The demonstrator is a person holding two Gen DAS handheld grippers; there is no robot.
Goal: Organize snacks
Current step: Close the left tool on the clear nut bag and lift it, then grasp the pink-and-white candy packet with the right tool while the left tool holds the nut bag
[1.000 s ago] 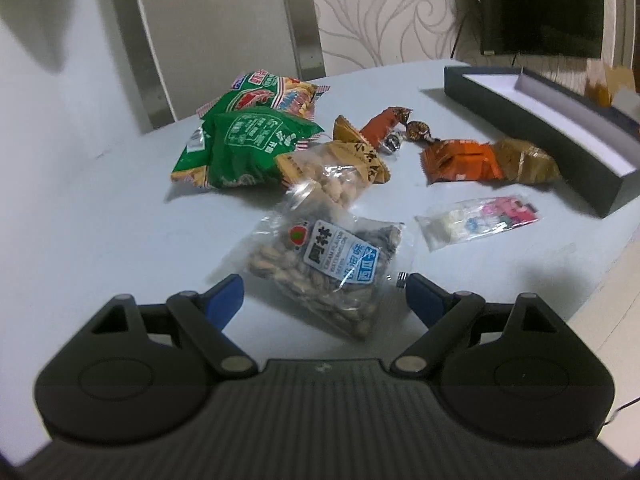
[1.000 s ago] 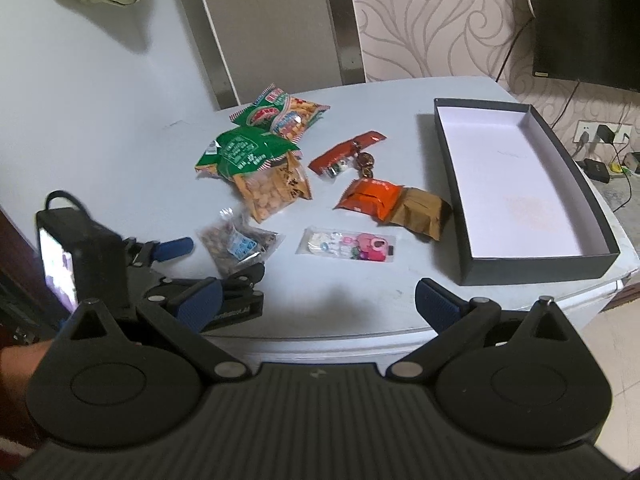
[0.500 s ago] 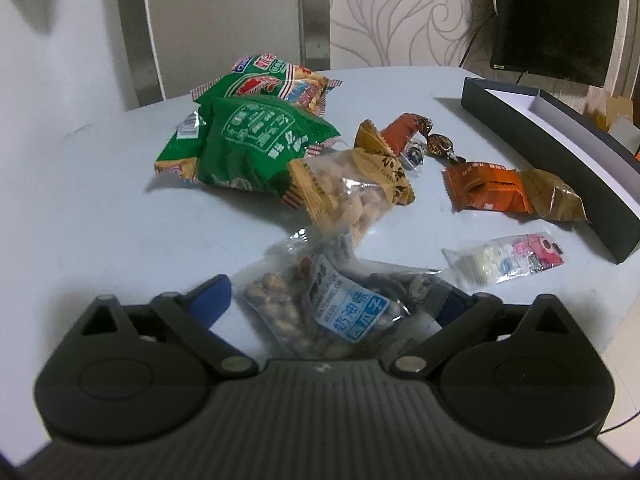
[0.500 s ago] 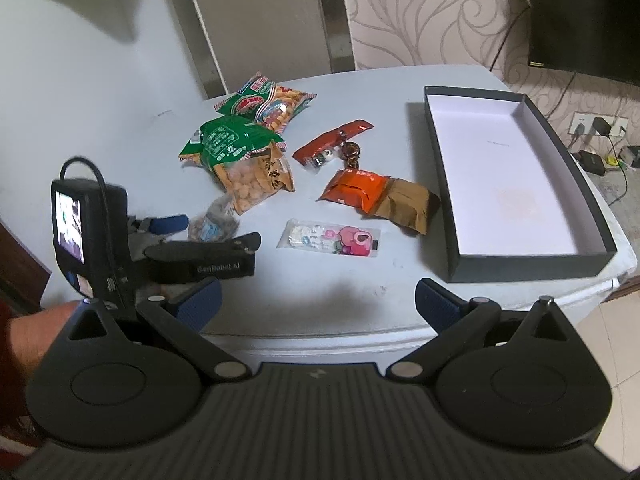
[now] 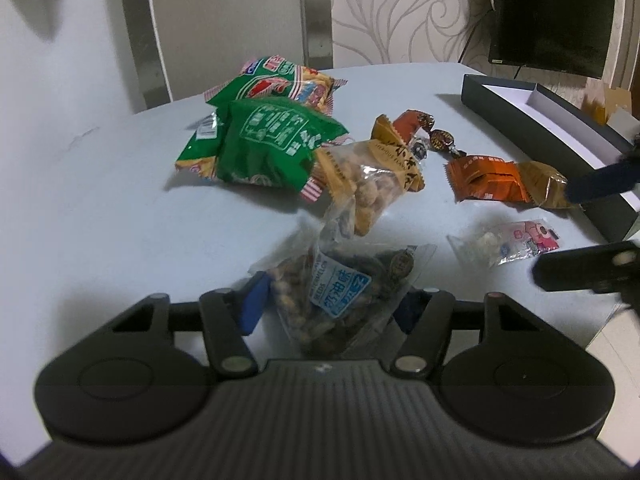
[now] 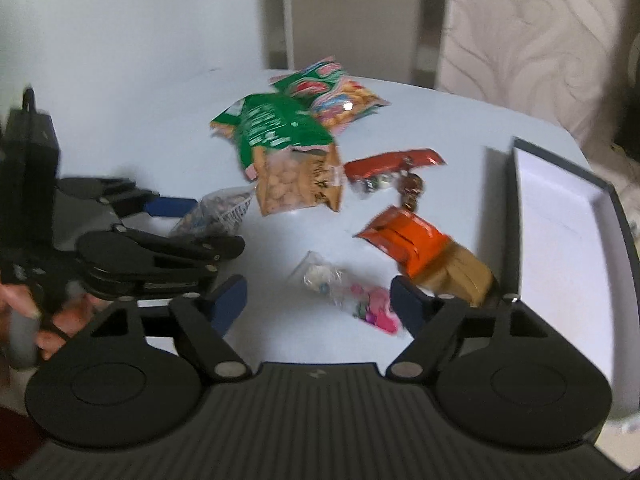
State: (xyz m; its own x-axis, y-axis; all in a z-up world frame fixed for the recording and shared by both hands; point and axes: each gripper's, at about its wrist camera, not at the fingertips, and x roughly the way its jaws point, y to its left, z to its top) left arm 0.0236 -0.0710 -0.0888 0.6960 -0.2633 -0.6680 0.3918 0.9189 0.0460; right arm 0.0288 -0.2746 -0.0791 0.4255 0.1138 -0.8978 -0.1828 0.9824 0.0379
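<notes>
My left gripper (image 5: 334,304) is shut on a clear bag of seeds with a blue label (image 5: 340,288) near the table's front edge; it also shows in the right wrist view (image 6: 218,216). My right gripper (image 6: 318,304) is open, with a small clear candy bag with pink print (image 6: 352,292) between its fingers, untouched. The same candy bag lies right of the seeds (image 5: 508,242). A black box with a white inside (image 6: 560,232) stands at the right.
Two green snack bags (image 5: 264,140), a clear peanut bag (image 5: 372,184), an orange pack (image 5: 488,180), a gold pack (image 5: 548,184) and wrapped candies (image 5: 432,140) lie mid-table. A dark screen (image 5: 548,12) hangs behind. The table edge is near at the right.
My left gripper closed on the seed bag. My right gripper moved forward and down over the candy bag, closer to the table.
</notes>
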